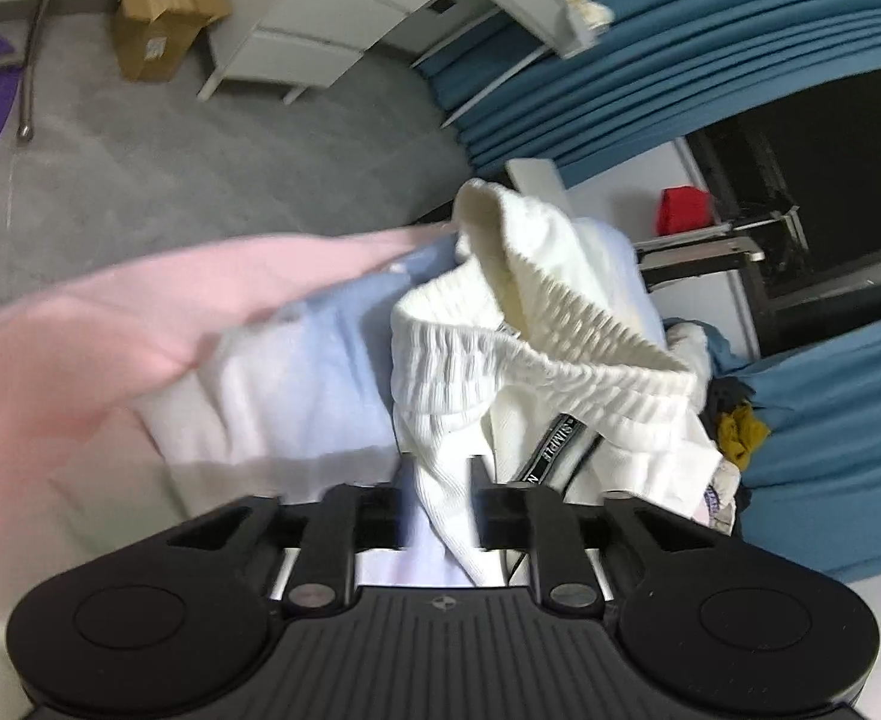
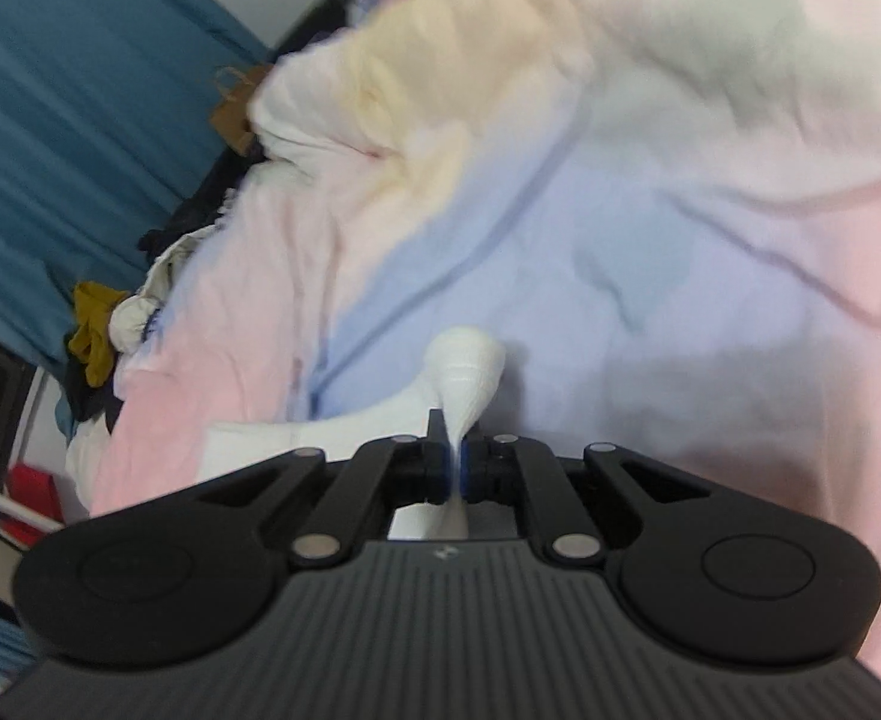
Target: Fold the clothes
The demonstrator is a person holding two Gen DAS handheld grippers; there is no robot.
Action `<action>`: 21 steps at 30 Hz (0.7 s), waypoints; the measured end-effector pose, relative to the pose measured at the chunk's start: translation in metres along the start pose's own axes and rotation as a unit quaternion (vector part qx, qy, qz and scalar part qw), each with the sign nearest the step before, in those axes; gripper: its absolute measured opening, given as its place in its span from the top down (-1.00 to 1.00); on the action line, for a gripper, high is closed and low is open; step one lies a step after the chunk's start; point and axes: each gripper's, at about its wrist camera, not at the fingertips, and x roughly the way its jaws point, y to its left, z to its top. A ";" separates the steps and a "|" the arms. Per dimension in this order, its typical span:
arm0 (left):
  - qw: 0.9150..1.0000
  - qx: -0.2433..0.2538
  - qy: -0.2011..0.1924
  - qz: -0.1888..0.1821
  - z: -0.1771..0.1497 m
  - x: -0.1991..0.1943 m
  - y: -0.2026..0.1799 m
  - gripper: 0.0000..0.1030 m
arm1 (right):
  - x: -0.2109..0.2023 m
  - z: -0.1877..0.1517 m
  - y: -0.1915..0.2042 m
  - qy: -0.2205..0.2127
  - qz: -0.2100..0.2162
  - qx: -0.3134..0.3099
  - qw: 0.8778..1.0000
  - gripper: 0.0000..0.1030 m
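Left gripper (image 1: 440,510): jaws partly apart, a fold of the white garment (image 1: 536,354) between them; whether they pinch it cannot be told. The garment's ribbed waistband stands up beyond the gripper, over a pastel pink-and-blue sheet (image 1: 158,324). Right gripper (image 2: 455,468): jaws closed tight on a bunched piece of the white garment (image 2: 467,372), which bulges just past the tips, above the sheet (image 2: 650,252). Both views are blurred.
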 end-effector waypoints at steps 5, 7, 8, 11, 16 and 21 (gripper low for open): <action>0.995 0.088 -0.048 -0.026 0.013 -0.017 -0.028 -0.16 | -0.019 0.001 0.014 -0.016 0.009 -0.023 1.000 0.88; 0.989 0.134 -0.061 -0.032 0.020 -0.012 -0.050 -0.29 | -0.025 -0.001 0.018 -0.020 0.012 -0.031 0.999 0.88; 0.987 0.151 -0.043 -0.031 0.023 -0.002 -0.059 -0.30 | -0.027 -0.003 0.020 -0.022 0.012 -0.039 0.999 0.88; 0.979 0.201 0.013 -0.026 0.029 0.027 -0.087 -0.37 | -0.029 -0.008 0.027 -0.023 0.010 -0.056 0.998 0.88; 0.954 0.281 0.106 -0.017 0.041 0.075 -0.134 -0.38 | -0.036 -0.014 0.036 -0.026 0.008 -0.079 0.996 0.88; 0.930 0.328 0.164 0.035 0.039 0.106 -0.154 -0.15 | -0.036 -0.020 0.043 -0.026 0.007 -0.084 0.996 0.88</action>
